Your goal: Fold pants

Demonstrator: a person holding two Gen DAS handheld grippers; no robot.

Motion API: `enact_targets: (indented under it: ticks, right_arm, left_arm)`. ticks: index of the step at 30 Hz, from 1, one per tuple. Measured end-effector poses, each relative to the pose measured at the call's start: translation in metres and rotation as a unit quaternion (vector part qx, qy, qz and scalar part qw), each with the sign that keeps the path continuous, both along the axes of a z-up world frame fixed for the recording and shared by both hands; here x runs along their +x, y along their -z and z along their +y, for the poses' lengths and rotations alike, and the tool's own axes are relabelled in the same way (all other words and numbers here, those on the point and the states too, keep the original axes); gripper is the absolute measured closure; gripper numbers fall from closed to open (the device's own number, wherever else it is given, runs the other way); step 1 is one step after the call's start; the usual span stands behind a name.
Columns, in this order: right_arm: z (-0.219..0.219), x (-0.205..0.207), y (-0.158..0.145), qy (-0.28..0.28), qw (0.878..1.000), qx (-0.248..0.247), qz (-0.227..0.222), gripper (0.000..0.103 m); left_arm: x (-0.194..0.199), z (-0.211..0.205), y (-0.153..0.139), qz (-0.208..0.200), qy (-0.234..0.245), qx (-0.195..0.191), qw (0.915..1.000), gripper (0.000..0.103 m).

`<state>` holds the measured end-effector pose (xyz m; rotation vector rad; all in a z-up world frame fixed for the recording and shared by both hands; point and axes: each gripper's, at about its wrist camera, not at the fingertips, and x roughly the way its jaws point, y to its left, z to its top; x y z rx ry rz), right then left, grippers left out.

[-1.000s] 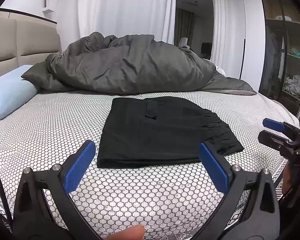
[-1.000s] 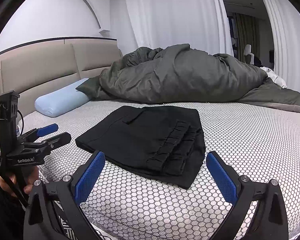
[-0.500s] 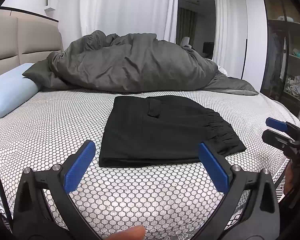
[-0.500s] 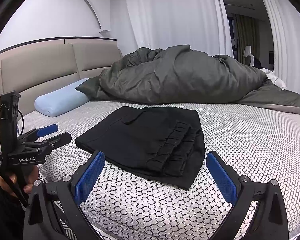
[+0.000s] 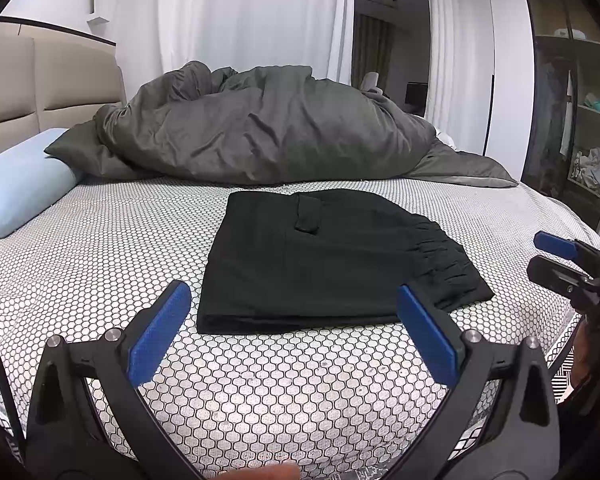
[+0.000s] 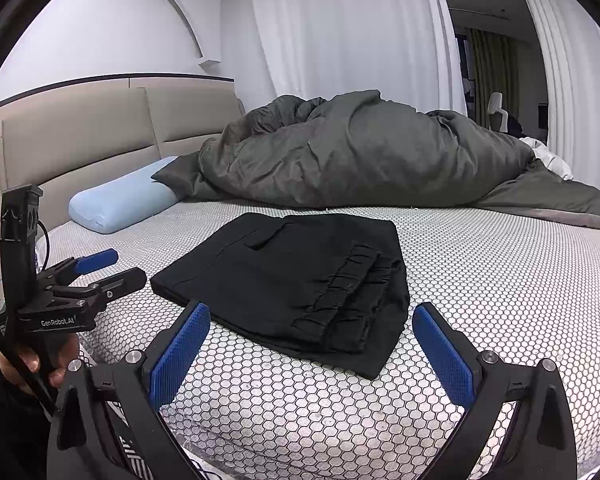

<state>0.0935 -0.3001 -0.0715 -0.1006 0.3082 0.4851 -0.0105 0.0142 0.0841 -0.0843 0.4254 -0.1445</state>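
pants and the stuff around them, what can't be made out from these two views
- Black pants: the layers under the top fold are hidden in both wrist views by the cloth itself, so the neatness below is unknown.
- Blue pillow: its far end is cut off by the left wrist view's edge.
- Wardrobe shelves: the contents are too small and dim to identify.
- Bed beyond the grey duvet: hidden behind the heap.

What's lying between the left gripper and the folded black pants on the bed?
Nothing. In the left wrist view, only bare honeycomb-patterned bed cover lies between the open left gripper and the near edge of the pants.
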Motion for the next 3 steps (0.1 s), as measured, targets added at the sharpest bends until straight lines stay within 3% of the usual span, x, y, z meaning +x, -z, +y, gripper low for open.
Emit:
enact_targets:
  ticks: [3]
  right_arm:
    - [-0.0005,0.0005,-0.0006,0.001,1.0,0.0,0.001,0.0]
  left_arm:
    - [0.0,0.0008,-0.0004,-0.002,-0.002,0.002,1.0,0.001]
